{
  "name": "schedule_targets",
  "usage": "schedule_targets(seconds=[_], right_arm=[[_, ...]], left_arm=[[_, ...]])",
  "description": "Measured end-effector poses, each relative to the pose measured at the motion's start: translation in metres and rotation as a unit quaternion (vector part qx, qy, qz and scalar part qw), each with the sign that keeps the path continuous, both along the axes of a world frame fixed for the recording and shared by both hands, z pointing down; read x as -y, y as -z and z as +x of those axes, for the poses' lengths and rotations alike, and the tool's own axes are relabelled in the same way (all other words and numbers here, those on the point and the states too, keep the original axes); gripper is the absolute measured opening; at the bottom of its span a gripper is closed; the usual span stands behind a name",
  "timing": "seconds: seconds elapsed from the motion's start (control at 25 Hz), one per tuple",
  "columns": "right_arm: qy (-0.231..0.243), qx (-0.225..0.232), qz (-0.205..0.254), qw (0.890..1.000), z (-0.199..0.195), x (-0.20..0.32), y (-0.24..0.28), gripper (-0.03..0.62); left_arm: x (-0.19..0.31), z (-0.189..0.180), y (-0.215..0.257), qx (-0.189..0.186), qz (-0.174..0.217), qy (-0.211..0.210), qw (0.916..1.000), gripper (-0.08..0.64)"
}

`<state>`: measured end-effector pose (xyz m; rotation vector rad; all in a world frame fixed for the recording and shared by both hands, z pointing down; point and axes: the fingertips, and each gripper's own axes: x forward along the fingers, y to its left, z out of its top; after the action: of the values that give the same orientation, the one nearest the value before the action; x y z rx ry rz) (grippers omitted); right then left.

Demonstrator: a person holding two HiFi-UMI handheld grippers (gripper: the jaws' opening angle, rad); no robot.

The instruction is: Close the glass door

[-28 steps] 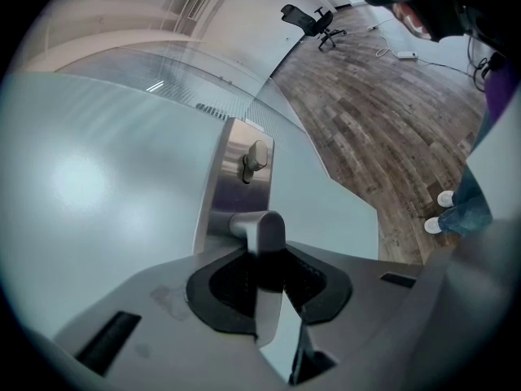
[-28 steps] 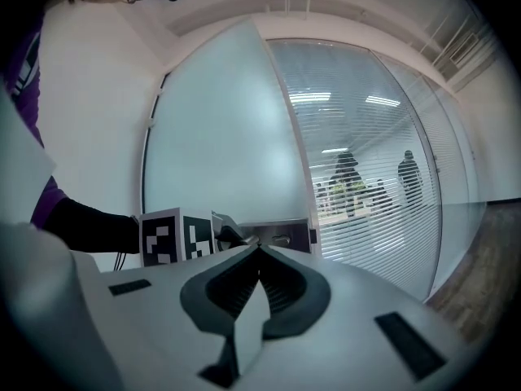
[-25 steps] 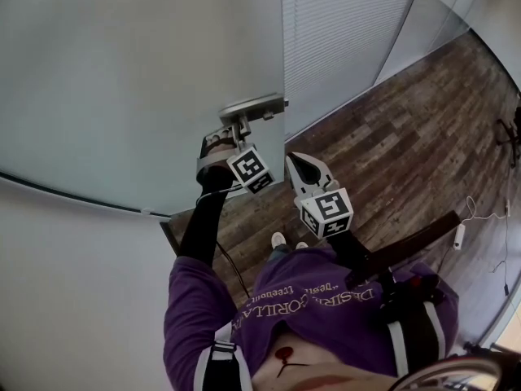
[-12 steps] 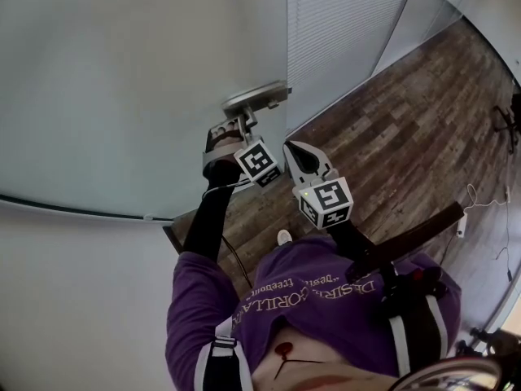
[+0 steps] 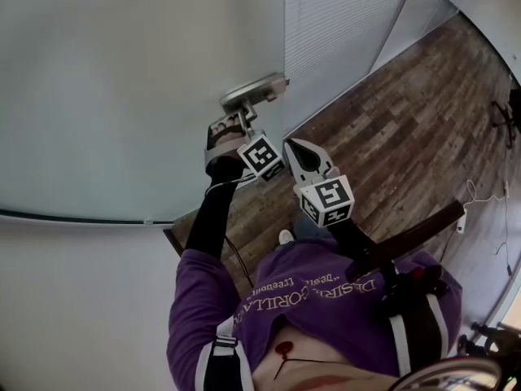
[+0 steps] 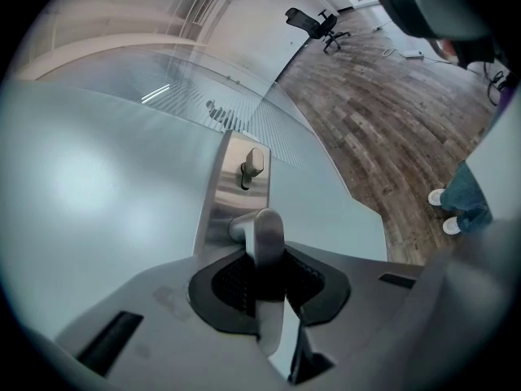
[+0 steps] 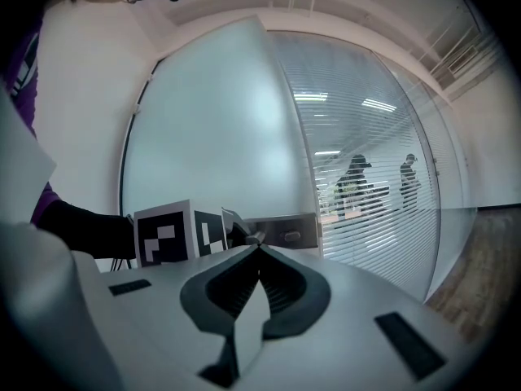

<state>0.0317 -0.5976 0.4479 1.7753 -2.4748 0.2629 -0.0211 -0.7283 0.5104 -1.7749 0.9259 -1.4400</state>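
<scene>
Fingers [image 6: 229,279] of the left gripper [image 6: 264,261] are closing narrowly on the door handle [image 6: 262,233]. Their dark pads sit against either side of its metal lever, at lower centre of the left gripper view. Just above, a steel plate [image 6: 230,187] carries a small thumb-turn [image 6: 251,168] on the frosted glass door [image 6: 89,177], which fills the left of that frame and the upper left of the head view. The right gripper [image 7: 259,249] has its fingers [image 7: 285,287] pressed together on nothing, and it sits just right of the left one in the head view. Down that view's right side runs the wooden floor [image 5: 407,137], with slatted blinds [image 5: 342,31] at upper centre.
</scene>
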Motion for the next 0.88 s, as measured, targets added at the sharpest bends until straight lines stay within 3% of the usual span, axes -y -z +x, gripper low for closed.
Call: schedule_targets(seconds=[0.28,0.48,0.88], right_arm=[[0.012,0.001,-0.005,1.0,0.01,0.022,0.001,-0.011],[0.027,-0.001,-0.004,1.0,0.019,0.032,-0.005,-0.011],[0.071,-0.003,0.007,0.997,0.03,0.062,0.02,-0.011]], left_arm=[[0.018,0.0,0.004,0.007,-0.004,0.012,0.9999,0.055],[0.016,0.007,-0.001,-0.038,-0.008,0.019,0.9991,0.055],[0.028,0.003,0.015,-0.03,0.015,0.038,0.9987,0.052]])
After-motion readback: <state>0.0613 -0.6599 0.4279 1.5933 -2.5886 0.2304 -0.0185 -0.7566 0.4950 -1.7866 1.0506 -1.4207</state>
